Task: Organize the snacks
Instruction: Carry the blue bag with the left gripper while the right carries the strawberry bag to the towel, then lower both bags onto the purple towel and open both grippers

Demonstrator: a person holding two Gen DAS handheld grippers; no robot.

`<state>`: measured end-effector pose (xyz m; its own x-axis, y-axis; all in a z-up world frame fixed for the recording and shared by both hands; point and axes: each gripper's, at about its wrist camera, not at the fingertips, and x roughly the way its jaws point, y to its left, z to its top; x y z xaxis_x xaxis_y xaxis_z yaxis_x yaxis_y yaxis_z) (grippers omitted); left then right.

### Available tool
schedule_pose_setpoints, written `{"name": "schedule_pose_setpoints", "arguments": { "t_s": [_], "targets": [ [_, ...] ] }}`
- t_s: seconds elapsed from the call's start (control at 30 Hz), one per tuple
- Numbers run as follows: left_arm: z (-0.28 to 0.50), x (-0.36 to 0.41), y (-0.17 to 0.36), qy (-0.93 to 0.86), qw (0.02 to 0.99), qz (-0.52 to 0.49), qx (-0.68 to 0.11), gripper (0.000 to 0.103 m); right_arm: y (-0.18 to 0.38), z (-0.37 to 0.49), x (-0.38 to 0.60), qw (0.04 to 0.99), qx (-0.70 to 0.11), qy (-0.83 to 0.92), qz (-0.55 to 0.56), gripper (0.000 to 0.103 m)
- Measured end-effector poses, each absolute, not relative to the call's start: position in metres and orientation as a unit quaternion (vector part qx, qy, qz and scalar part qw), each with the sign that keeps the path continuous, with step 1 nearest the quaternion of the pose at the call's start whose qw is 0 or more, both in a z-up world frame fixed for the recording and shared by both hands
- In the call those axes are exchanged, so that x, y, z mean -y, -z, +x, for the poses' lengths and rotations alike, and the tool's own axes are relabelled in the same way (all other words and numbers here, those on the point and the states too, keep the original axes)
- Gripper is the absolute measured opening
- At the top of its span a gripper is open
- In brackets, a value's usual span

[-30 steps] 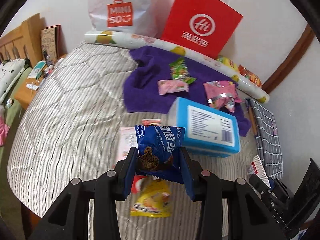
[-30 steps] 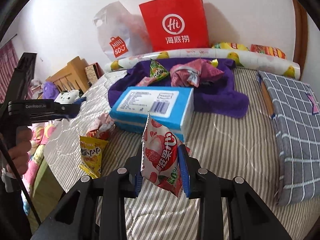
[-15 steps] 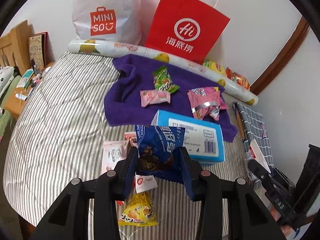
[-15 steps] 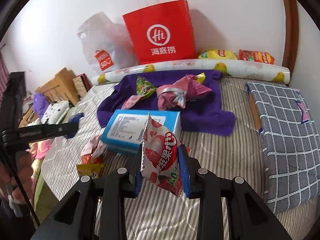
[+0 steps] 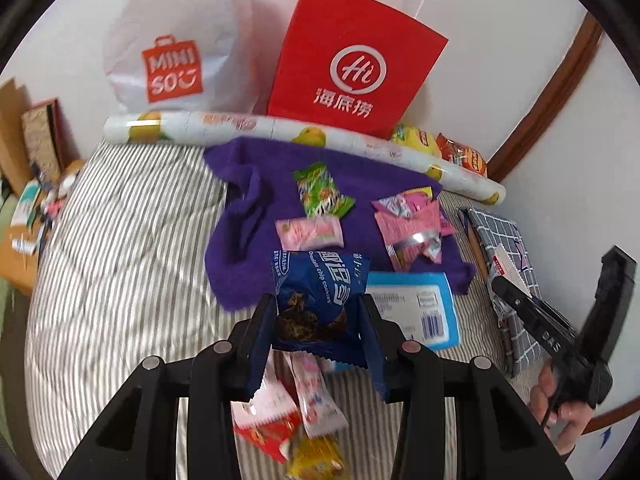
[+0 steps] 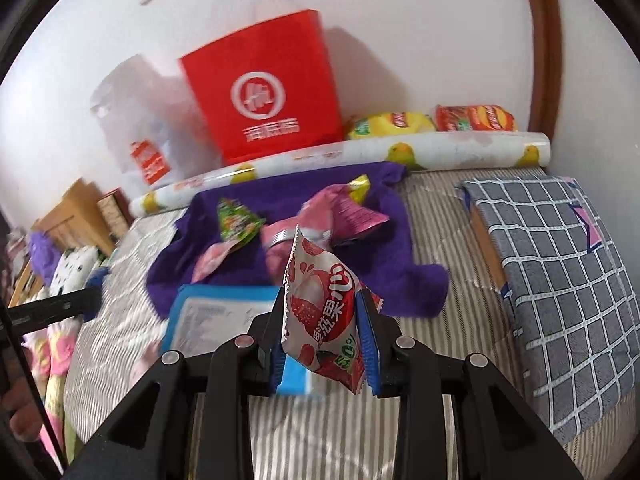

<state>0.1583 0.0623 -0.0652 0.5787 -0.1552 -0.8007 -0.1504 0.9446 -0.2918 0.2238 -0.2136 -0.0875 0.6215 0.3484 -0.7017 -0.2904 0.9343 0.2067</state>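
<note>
Blue cookie packet (image 5: 320, 300) is pinched upright in the closed left gripper (image 5: 320, 320) and a strawberry sweet packet (image 6: 322, 312) likewise in the right gripper (image 6: 322, 332), both raised above the striped bed (image 6: 440, 320), apparently for transfer to the purple towel (image 5: 248, 220) where sorted snacks lie.

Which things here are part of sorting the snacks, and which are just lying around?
Part of the job: blue cookie packet in the left tool; strawberry candy packet in the right tool; green snack packet; purple towel.

Lying about: red paper bag; Miniso bag; checked cloth.
</note>
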Motion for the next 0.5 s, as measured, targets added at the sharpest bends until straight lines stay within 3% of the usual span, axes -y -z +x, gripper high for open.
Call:
{"name": "schedule_pose_setpoints", "arguments": {
  "t_s": [0.5],
  "targets": [
    [0.269, -0.083, 0.089, 0.010, 0.861, -0.169, -0.480, 0.039, 0.120, 0.316, 0.198, 0.882, -0.443, -0.155, 0.038, 0.032]
  ]
}}
